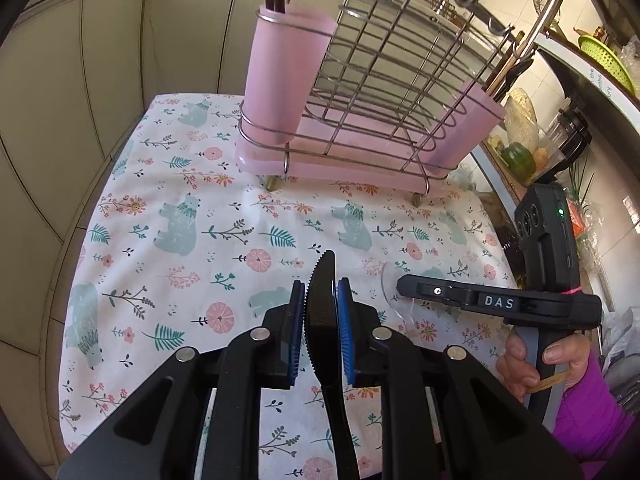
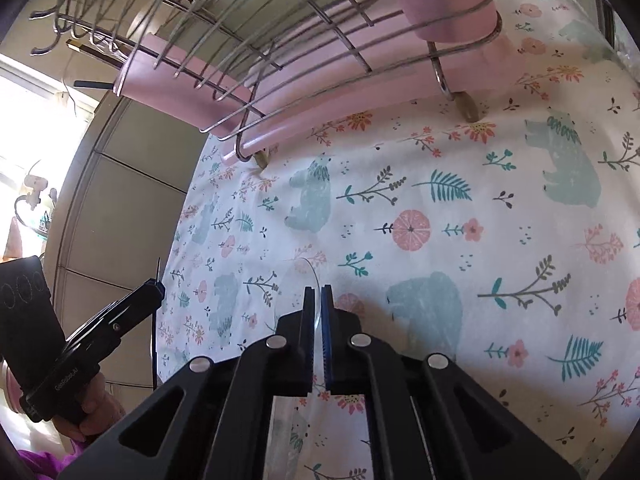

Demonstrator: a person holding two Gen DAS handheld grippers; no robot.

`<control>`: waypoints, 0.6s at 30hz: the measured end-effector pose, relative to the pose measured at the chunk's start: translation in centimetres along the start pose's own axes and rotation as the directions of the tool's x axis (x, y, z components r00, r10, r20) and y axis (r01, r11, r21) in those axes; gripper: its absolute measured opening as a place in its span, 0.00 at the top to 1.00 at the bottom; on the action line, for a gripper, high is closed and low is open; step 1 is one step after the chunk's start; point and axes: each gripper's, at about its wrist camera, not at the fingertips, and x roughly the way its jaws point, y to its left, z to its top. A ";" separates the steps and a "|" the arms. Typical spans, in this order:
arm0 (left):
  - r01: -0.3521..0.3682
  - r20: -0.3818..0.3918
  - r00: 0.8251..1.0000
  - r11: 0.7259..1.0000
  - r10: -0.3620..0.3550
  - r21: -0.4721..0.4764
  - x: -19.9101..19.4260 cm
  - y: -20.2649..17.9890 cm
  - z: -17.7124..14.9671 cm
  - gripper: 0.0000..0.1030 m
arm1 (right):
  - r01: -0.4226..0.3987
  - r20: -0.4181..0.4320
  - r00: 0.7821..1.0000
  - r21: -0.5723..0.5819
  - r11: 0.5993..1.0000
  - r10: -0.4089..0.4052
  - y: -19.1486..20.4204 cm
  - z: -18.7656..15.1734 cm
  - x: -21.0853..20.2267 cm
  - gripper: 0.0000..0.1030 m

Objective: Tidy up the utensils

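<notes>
My left gripper (image 1: 320,300) is shut on a black plastic knife (image 1: 320,304) with a serrated edge, its tip pointing forward above the floral cloth. My right gripper (image 2: 318,300) is shut on a clear plastic spoon (image 2: 308,280); the spoon's bowl also shows in the left wrist view (image 1: 390,284) at the right gripper's tip (image 1: 404,286). A wire utensil rack (image 1: 360,92) with a pink tray stands at the far side. Its left pink cup (image 1: 280,76) holds dark utensils; its right pink cup (image 1: 468,128) holds several handles. In the right wrist view the rack (image 2: 280,40) is ahead.
The table wears a white cloth (image 1: 180,220) with bears and flowers. A tiled wall (image 1: 80,80) runs along the left and back. A counter with vegetables (image 1: 518,158) and a green basket (image 1: 604,56) lies to the right. The left gripper shows at lower left in the right wrist view (image 2: 156,284).
</notes>
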 end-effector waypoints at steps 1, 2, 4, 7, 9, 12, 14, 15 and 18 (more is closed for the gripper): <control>0.002 0.010 1.000 1.000 -0.002 -0.002 -0.3 0.1 0.1 0.85 | -0.006 0.019 1.000 -0.007 1.000 0.006 0.2 0.0 -0.6 0.98; 0.004 0.022 1.000 1.000 -0.004 -0.004 -0.6 0.1 0.3 0.84 | -0.011 0.046 0.999 -0.017 1.000 0.011 0.4 -0.1 -1.4 0.98; 0.011 0.052 0.999 1.000 -0.010 -0.009 -1.4 0.2 0.5 0.85 | -0.001 0.108 0.994 -0.048 0.999 0.006 1.1 -0.1 -3.1 0.98; 0.020 0.117 0.993 1.000 -0.019 -0.012 -2.9 0.1 1.4 0.85 | 0.041 0.215 0.977 -0.100 0.994 -0.018 2.3 0.1 -6.0 0.98; 0.032 0.160 0.987 0.999 -0.029 -0.015 -3.9 0.0 2.0 0.85 | 0.051 0.280 0.960 -0.121 0.991 -0.015 3.0 0.5 -8.0 0.98; 0.047 0.230 0.972 0.999 -0.043 -0.013 -5.5 -0.2 3.4 0.85 | 0.074 0.376 0.927 -0.142 0.987 -0.016 3.9 0.8 -10.9 0.98; 0.050 0.277 0.960 0.999 -0.047 -0.006 -6.6 -0.5 4.3 0.85 | 0.094 0.438 0.899 -0.151 0.984 -0.018 4.4 1.2 -12.9 0.98; 0.052 0.306 0.951 0.999 -0.049 0.000 -7.3 -0.7 4.9 0.85 | 0.103 0.464 0.885 -0.156 0.982 -0.019 4.5 1.3 -13.8 0.98; 0.040 0.394 0.918 0.999 -0.044 0.020 -9.1 -1.4 6.5 0.85 | 0.126 0.556 0.831 -0.174 0.977 -0.008 5.4 2.0 -16.7 0.98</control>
